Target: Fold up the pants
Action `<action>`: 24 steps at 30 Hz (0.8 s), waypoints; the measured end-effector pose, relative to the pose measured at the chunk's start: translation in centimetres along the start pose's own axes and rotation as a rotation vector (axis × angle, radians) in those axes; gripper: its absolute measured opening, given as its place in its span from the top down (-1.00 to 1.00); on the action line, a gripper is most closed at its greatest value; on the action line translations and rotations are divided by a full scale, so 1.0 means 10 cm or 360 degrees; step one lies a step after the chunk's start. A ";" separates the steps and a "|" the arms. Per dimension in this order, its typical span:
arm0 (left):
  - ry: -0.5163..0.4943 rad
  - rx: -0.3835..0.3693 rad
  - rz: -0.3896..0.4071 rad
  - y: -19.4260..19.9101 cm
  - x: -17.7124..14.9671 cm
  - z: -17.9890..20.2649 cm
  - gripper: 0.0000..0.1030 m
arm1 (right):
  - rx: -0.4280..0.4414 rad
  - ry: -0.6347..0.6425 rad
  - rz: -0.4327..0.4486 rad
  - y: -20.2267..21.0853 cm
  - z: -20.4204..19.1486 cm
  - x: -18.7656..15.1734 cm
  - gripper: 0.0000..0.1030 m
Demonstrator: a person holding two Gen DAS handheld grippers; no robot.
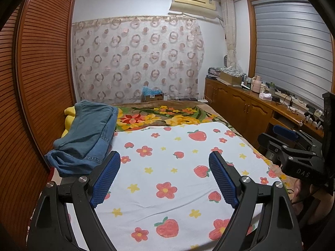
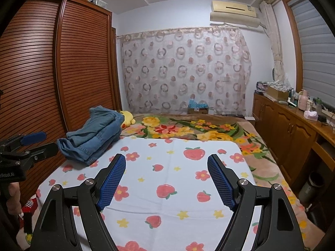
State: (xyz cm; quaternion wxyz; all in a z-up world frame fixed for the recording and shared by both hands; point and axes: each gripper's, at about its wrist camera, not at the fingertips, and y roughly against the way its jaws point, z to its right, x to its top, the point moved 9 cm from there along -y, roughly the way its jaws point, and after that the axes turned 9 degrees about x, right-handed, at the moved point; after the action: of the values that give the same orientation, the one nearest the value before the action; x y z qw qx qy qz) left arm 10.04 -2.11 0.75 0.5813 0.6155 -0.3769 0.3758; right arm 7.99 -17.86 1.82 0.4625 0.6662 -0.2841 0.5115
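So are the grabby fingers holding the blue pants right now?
No, nothing is held. The left gripper and right gripper are both open and empty over the strawberry sheet; the jeans lie folded nearby.

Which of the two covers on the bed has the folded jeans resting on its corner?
The white strawberry-print sheet, nearer the grippers; the jeans overlap its far left corner. The other, a brown blanket with large flowers, lies beyond it.

The pants (image 1: 83, 133) are blue denim cloth, matt. The sheet (image 1: 178, 177) is soft printed cloth. The wardrobe (image 1: 37, 73) is slatted brown wood. Tool pads (image 2: 113, 182) look like knobbly blue rubber.
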 end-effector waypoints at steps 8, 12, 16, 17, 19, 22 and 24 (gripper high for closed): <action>0.0003 0.0000 -0.0003 -0.01 -0.01 -0.03 -0.68 | -0.0001 -0.0003 -0.0001 0.01 0.00 -0.01 -0.60; 0.0003 0.0000 -0.0003 -0.01 -0.01 -0.03 -0.68 | -0.0001 -0.0003 -0.0001 0.01 0.00 -0.01 -0.60; 0.0004 0.0000 -0.0003 -0.01 -0.01 -0.03 -0.68 | -0.0001 -0.0003 -0.0001 0.01 0.00 -0.01 -0.60; 0.0003 -0.0001 -0.0003 -0.01 -0.01 -0.03 -0.69 | 0.0001 -0.0003 -0.0002 0.00 0.00 -0.01 -0.60; 0.0003 -0.0001 -0.0004 -0.01 -0.01 -0.03 -0.68 | 0.0000 -0.0001 -0.0002 0.00 0.00 -0.01 -0.60; 0.0005 -0.0002 -0.0003 -0.01 -0.01 -0.03 -0.68 | -0.0001 0.0000 -0.0001 0.01 0.00 -0.01 -0.60; 0.0004 -0.0001 -0.0002 -0.01 -0.01 -0.03 -0.68 | 0.0001 0.0001 -0.0002 0.01 0.00 -0.01 -0.60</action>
State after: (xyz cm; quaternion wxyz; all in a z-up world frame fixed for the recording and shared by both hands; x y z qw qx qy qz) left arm 10.09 -1.84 0.67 0.5822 0.6151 -0.3758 0.3761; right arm 7.87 -17.93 1.78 0.4626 0.6664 -0.2833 0.5114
